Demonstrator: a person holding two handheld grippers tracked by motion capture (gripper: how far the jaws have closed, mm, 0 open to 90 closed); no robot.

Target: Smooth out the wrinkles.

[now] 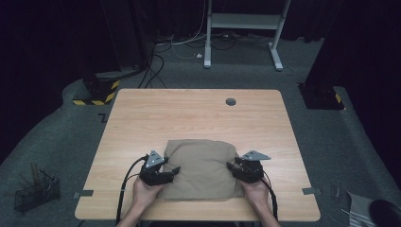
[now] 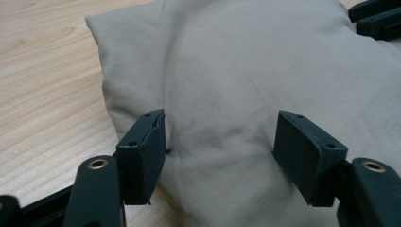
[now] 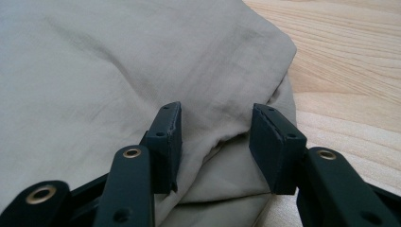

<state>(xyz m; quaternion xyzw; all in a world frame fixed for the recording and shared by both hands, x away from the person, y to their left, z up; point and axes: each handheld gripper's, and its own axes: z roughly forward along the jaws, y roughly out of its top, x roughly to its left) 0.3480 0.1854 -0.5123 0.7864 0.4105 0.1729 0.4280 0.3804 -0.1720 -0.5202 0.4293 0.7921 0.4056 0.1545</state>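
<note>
Both grippers sit low at the folded cloth [image 1: 201, 169], jaws spread, fabric between but unpinched: left gripper [image 1: 171, 174] on its left edge, right gripper [image 1: 232, 166] on its right edge. The cloth stretches between them, equally near each.

A beige cloth [image 1: 201, 169] lies folded into a rough, puffy square on the near half of the wooden table (several layers thick), its surface softly creased, edges slightly uneven.
</note>
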